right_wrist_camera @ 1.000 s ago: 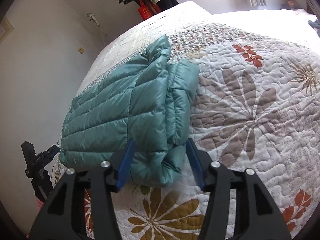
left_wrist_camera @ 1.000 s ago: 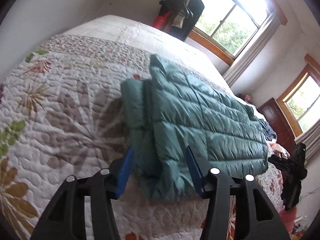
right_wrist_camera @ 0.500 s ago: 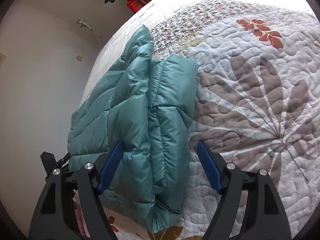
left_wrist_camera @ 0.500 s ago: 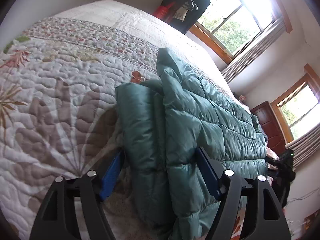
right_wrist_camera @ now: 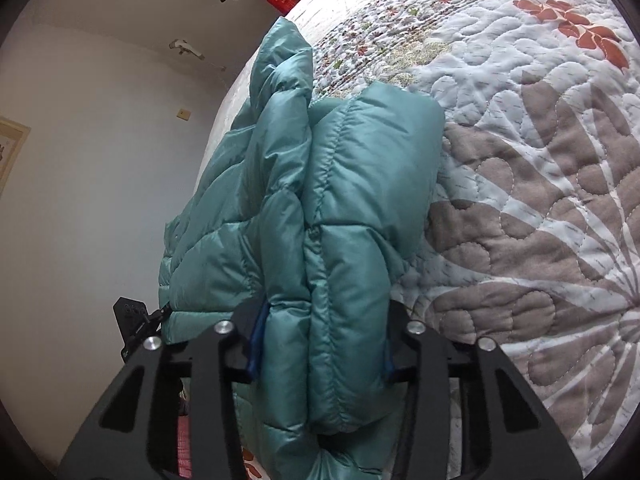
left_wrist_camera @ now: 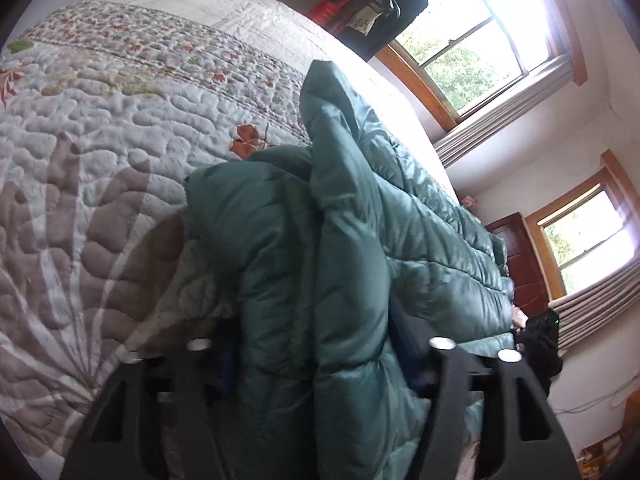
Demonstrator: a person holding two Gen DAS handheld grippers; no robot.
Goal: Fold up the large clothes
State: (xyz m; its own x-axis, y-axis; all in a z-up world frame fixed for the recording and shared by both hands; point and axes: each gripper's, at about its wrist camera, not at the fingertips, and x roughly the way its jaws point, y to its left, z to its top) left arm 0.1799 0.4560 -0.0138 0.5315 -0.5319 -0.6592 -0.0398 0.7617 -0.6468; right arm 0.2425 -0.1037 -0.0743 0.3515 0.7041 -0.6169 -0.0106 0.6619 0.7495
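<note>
Right wrist view: right claw and left claw straddle the folded jacket at lower centre, jaws apart; next, pinch and fold.

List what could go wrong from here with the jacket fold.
1. The puffy teal jacket is slick and thick; either hand-held gripper, left or right, may catch only the top layers.
2. Lifting may spill the folded sleeve.
3. Dragging could rumple the quilt.
</note>
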